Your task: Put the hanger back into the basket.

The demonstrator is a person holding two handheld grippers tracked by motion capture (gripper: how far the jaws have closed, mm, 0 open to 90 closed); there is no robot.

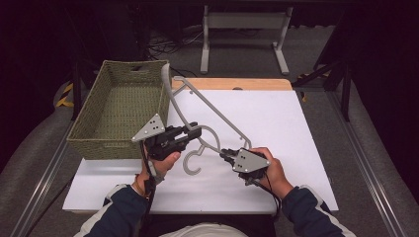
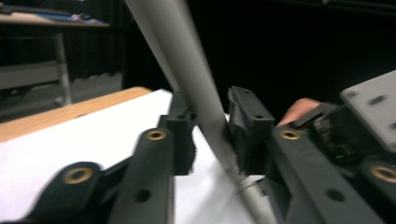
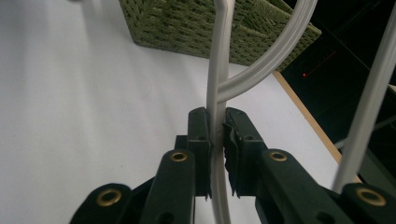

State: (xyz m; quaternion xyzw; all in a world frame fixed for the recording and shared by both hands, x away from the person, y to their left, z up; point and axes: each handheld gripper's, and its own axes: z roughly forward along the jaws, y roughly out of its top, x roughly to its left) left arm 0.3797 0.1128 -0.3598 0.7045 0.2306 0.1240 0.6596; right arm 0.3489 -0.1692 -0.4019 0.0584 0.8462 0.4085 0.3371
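Black jaws of the left gripper (image 1: pixel 193 132) clamp one arm of the pale grey plastic clothes hanger (image 1: pixel 207 111); the right gripper (image 1: pixel 225 154) pinches its flat neck. It hangs above the white tabletop (image 1: pixel 276 128) — hook toward the person, long axis slanting toward the woven green basket (image 1: pixel 123 106) — with dark floor around.

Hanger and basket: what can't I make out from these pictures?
- High view: the hanger's far end is hidden behind the basket corner.
- Left gripper view: motion blur, so contact between the left tongs and the hanger bar is unclear.
- Right gripper view: the basket is cut off by the top edge.
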